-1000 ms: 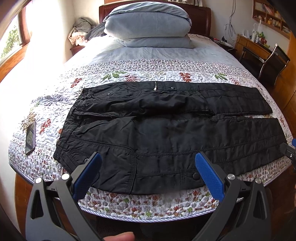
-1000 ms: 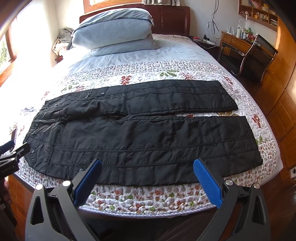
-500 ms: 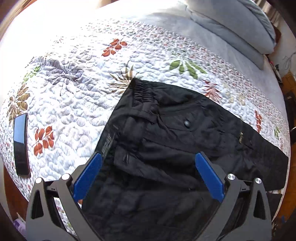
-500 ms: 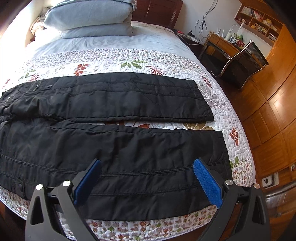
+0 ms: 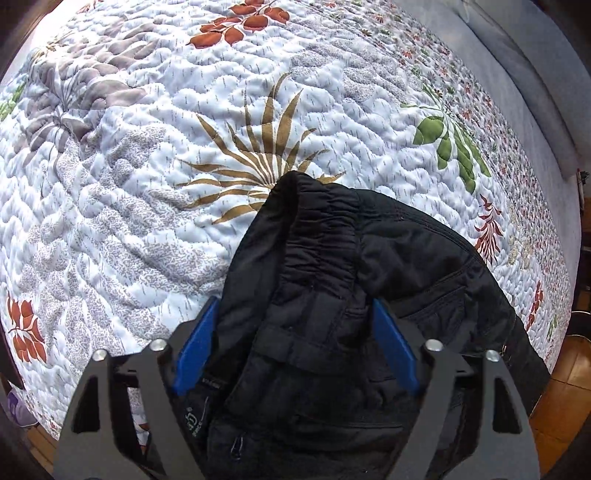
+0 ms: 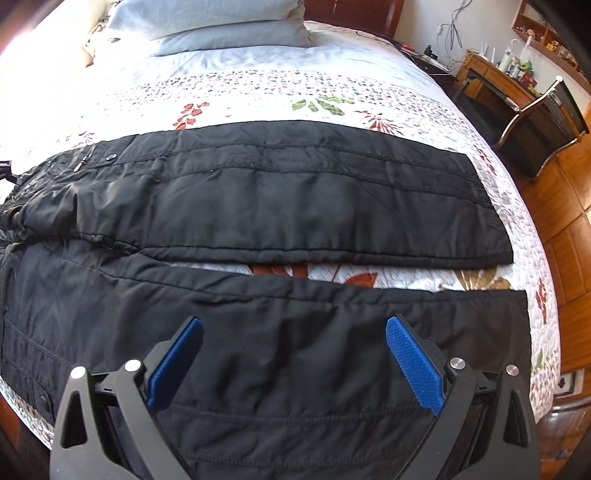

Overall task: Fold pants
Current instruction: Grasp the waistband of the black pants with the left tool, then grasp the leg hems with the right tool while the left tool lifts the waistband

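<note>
Black padded pants (image 6: 280, 192) lie spread flat across the bed's flowered quilt (image 5: 184, 122), legs side by side, hems toward the right. In the left wrist view my left gripper (image 5: 295, 332) points almost straight down at the waist end. Its jaws are closing, and the bunched elastic waistband (image 5: 314, 236) humps up between the blue pads (image 5: 195, 347), touching both. In the right wrist view my right gripper (image 6: 295, 354) hovers low over the near leg (image 6: 332, 325), open, with flat fabric under the gap between its fingers.
Pale blue pillows (image 6: 221, 26) are stacked at the headboard. A wooden desk (image 6: 491, 74) and a chair (image 6: 546, 114) stand right of the bed on the wooden floor (image 6: 569, 229). The quilt's edge drops off just below the near leg.
My left gripper swung to the waist end, tipped downward, dropped close, and its jaws narrowed around the waistband. My right gripper moved right and lower over the near leg, staying open.
</note>
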`<state>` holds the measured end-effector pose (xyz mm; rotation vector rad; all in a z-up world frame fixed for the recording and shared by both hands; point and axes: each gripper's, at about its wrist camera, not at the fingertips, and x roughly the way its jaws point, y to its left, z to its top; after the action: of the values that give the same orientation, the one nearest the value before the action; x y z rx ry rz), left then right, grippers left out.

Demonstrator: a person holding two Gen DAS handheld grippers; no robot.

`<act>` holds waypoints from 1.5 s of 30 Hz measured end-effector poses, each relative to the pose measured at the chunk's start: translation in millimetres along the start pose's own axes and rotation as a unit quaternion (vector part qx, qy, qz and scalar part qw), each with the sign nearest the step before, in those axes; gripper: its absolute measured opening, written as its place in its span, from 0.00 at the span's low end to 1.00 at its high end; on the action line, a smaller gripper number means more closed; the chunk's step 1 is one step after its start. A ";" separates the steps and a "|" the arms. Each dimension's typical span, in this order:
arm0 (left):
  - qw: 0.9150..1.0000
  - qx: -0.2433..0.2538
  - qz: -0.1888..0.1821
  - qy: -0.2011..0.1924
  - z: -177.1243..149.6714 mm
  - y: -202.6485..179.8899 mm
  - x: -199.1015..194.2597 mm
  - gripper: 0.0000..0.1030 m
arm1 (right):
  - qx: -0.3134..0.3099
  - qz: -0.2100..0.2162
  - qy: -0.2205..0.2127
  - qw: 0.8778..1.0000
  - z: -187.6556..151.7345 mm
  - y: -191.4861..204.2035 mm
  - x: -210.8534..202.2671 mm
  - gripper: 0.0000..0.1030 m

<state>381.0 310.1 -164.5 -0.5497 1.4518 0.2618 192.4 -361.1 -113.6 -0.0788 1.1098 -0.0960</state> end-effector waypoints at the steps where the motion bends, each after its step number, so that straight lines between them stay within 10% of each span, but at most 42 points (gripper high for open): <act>1: 1.000 0.007 -0.004 -0.002 -2.3 -2.8 -1.1 0.61 | -0.004 0.002 -0.002 1.000 2.9 -1.4 2.2 0.97; 6: 0.999 0.042 0.004 -0.013 -13.0 -17.0 -10.9 0.35 | -0.004 -0.006 -0.021 1.000 21.5 -26.3 5.3 0.97; 13: 0.996 0.054 0.003 -0.065 -33.8 -29.5 -32.7 0.29 | 0.068 -0.026 -0.059 0.996 85.4 -159.0 21.2 0.97; 19: 0.995 0.060 0.001 -0.085 -41.9 -35.3 -35.7 0.29 | 0.106 0.004 0.019 0.994 148.4 -266.2 92.6 0.97; 30: 0.994 0.058 0.024 -0.093 -43.4 -36.0 -27.9 0.29 | 0.087 0.005 0.071 0.994 191.3 -269.4 172.6 0.96; 32: 0.994 0.057 0.025 -0.092 -43.1 -35.8 -27.5 0.29 | 0.086 0.012 0.069 0.994 190.7 -267.2 172.8 0.85; 34: 0.994 0.054 0.021 -0.093 -43.5 -35.0 -27.6 0.29 | 0.076 0.001 0.060 0.995 192.3 -262.8 165.8 0.47; 37: 0.994 0.053 0.018 -0.098 -46.0 -35.1 -29.1 0.29 | 0.055 -0.015 0.053 0.997 192.2 -256.0 152.5 0.18; 45: 0.992 0.055 -0.035 -0.110 -60.3 -29.8 -43.1 0.29 | 0.009 -0.020 -0.055 0.998 175.2 -232.2 62.5 0.10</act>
<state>338.3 261.2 -117.9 -0.4647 1.2224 0.1795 368.3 -596.3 -65.7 -0.0895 0.9972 -0.1354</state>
